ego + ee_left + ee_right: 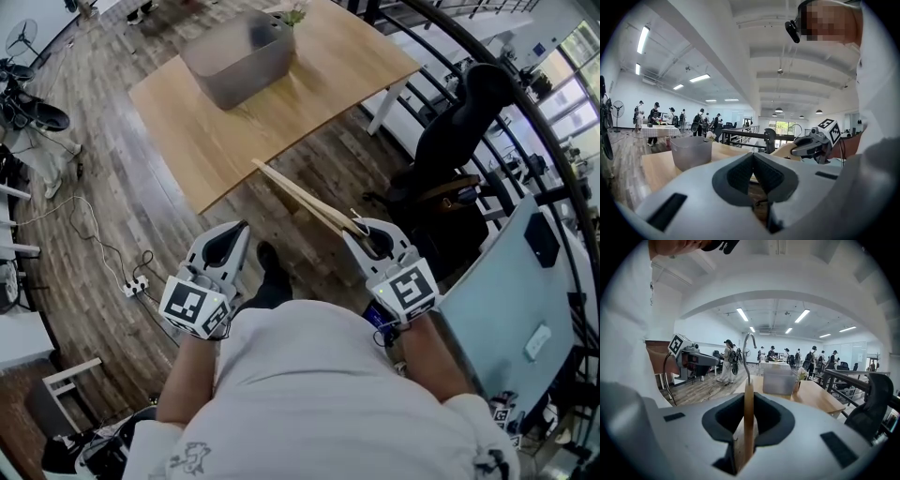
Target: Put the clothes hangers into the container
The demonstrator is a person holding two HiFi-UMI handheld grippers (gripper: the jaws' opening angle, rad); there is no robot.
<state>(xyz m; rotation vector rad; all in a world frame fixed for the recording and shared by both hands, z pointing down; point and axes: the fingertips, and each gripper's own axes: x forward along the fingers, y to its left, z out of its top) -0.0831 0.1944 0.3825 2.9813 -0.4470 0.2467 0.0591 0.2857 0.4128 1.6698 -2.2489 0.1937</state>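
A wooden clothes hanger [300,199] with a metal hook [749,348] is clamped in my right gripper [362,231]; its arm sticks out up-left toward the table. In the right gripper view the hanger [748,416] stands on edge between the pads. My left gripper [240,234] hovers beside it over the floor, jaws shut with nothing in them; in the left gripper view the pads [740,174] meet at the tip. A grey translucent container [239,56] stands on the wooden table [281,112] ahead, well beyond both grippers. The container [690,152] [779,380] shows in both gripper views.
A small potted plant [292,14] stands next to the container. A black office chair [459,131] and a dark curved railing [525,112] are to the right, with a pale desk [511,300] below them. A power strip with cables [136,286] lies on the floor at left. People stand far off [656,117].
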